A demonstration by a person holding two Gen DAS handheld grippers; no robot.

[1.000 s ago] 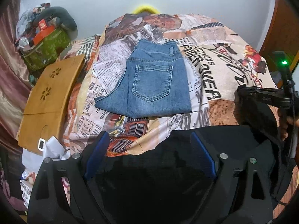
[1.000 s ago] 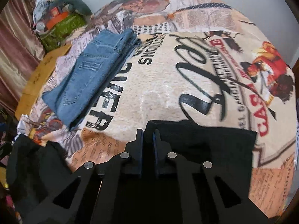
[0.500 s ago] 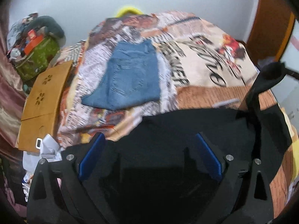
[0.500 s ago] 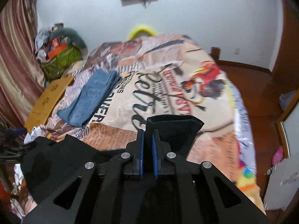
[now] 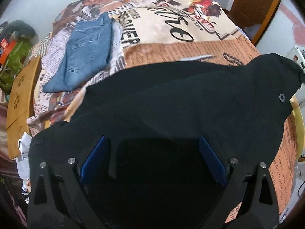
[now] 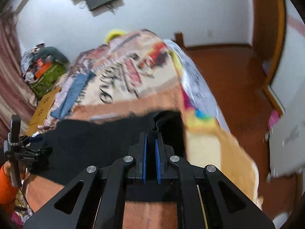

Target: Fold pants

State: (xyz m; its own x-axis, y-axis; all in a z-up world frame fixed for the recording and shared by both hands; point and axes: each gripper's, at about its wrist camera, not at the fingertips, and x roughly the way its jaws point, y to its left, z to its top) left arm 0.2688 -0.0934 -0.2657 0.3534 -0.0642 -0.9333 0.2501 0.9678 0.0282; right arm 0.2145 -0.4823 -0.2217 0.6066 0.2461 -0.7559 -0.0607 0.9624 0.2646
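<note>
Black pants (image 5: 171, 103) lie spread across the near part of the bed. Their right end (image 5: 276, 72), with a metal button, is lifted off the cover. My right gripper (image 6: 150, 135) is shut on the black pants (image 6: 95, 133) and pinches cloth between its blue pads. Above the middle of the pants my left gripper (image 5: 152, 139) hangs open, pointing steeply down, with only flat cloth beneath its wide jaws. The right wrist view also catches the left gripper (image 6: 28, 150) at the far left, held by a hand in an orange sleeve (image 6: 5, 187).
Folded blue jeans (image 5: 85, 51) rest further back on the printed bed cover (image 5: 171, 43). A wooden board (image 5: 21, 99) and a green bag pile (image 5: 13, 57) sit left of the bed. Right of it are brown floor (image 6: 228, 80) and a wooden door (image 5: 253, 5).
My right gripper has swung far to the right and up, dragging the pants' end across the bed. The left gripper slid right over the black cloth. The jeans stayed put.
</note>
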